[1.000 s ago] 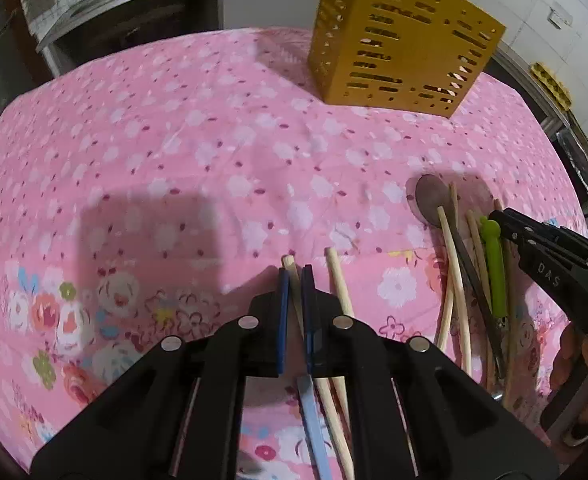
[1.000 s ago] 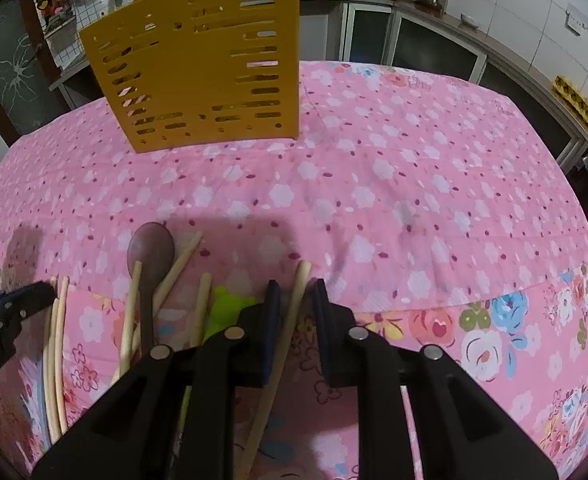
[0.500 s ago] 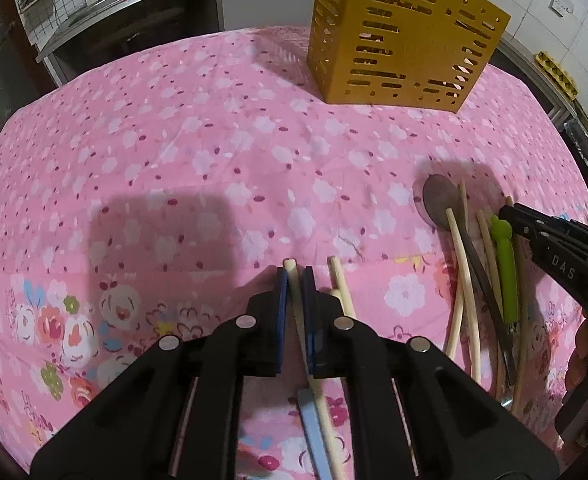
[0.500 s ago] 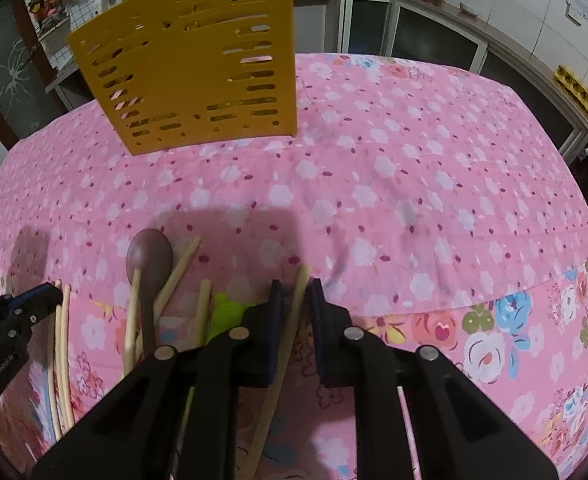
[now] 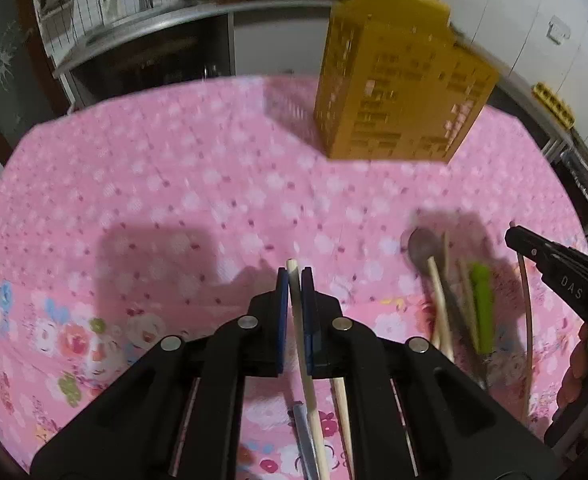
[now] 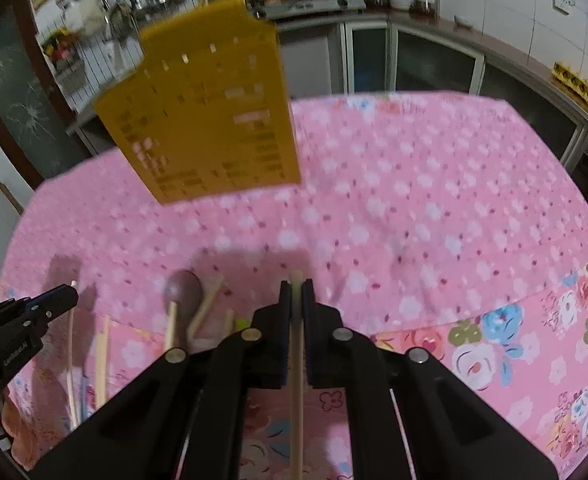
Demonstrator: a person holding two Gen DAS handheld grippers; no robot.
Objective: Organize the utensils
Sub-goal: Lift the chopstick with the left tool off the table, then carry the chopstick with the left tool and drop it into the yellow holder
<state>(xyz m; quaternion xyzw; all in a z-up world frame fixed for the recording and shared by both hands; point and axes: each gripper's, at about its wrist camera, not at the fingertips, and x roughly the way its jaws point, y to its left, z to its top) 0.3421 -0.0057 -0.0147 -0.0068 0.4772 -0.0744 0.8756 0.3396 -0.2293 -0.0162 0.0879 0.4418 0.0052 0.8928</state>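
Your left tongs (image 5: 295, 280) are pinching a pale wooden chopstick (image 5: 308, 380); your right tongs (image 6: 296, 292) clamp another chopstick (image 6: 297, 380). "DAS" shows on the right tongs' side. The yellow slotted holder (image 5: 398, 96) stands far across the pink floral bench (image 5: 174, 184).

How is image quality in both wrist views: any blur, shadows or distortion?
Left wrist view: yellow holder and pink cloth smeared by motion blur, left gripper sharp, its shadow dark on the cloth. Right wrist view: the same blur on the holder, right gripper crisp; fisheye bends both views' edges.
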